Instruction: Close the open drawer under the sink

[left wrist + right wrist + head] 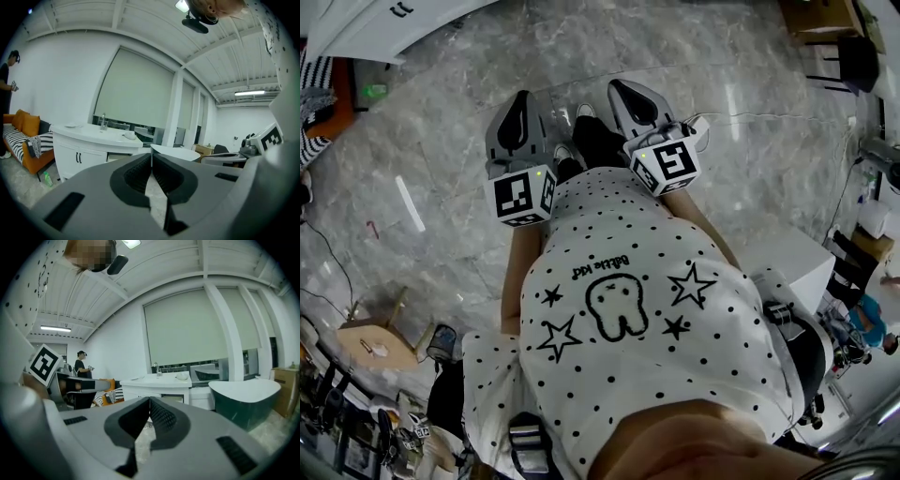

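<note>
Left gripper point(151, 157) and right gripper point(149, 401): both pinched shut, nothing between. Drawer point(119, 157) looks ajar under the sink cabinet point(84, 140) top, well ahead. Risk: an off-centre shove from narrow tips could skew and jam it.

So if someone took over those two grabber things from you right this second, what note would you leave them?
Left gripper: shut, nothing in it.
Right gripper: shut, nothing in it.
Both are held out in front over the marble floor, touching nothing.
Sink cabinet: across the room, ahead of both grippers. The drawer under its counter looks pulled out, though it is too far off to be sure.
Done: nothing on the drawer yet.
Left: walk up to the cabinet and push the drawer shut.
</note>
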### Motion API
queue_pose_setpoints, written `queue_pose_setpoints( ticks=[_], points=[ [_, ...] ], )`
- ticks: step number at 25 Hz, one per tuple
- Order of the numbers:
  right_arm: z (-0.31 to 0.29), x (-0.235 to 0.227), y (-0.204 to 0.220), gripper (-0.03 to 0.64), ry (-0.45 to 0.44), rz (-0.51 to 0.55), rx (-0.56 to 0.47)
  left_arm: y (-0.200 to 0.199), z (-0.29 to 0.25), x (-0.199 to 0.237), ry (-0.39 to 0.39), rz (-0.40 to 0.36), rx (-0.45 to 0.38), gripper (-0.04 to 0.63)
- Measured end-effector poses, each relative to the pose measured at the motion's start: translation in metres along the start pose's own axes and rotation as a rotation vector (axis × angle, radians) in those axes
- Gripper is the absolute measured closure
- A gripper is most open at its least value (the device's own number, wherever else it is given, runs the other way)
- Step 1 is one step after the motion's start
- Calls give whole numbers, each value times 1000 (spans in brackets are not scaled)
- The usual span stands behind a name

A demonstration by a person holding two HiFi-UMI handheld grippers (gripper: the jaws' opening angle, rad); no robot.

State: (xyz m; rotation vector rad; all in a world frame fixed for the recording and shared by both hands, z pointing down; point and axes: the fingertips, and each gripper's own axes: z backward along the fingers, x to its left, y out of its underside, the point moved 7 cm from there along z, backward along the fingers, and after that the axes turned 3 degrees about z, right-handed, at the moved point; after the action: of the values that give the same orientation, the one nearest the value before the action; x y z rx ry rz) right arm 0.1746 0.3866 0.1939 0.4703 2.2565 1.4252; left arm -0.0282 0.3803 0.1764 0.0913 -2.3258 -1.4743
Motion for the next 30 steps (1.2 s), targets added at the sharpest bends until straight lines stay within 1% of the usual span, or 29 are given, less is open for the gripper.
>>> queue_pose_setpoints(
  ticks=[3, 6, 13, 19, 23, 30],
  points=[
    [-13, -23, -11, 603, -16, 8, -10, -8, -21, -6, -24, 2, -20, 578],
    [-25, -45, -13, 603, -20, 10, -11, -10, -43, -9, -27, 7, -22, 578],
    [-44, -82, -18, 603, -42, 16, -15, -20, -77, -14, -51, -3, -46, 578],
    [-48, -103, -19, 603, -64, 32, -17, -25, -95, -25, -46, -14, -80, 578],
    [-52, -108, -15, 603, -70, 31, -7, -24, -102, -25, -47, -6, -75, 578],
    [-71, -124, -15, 603, -53, 16, 9, -26, -128, -16, -37, 4, -49, 578]
  ],
)
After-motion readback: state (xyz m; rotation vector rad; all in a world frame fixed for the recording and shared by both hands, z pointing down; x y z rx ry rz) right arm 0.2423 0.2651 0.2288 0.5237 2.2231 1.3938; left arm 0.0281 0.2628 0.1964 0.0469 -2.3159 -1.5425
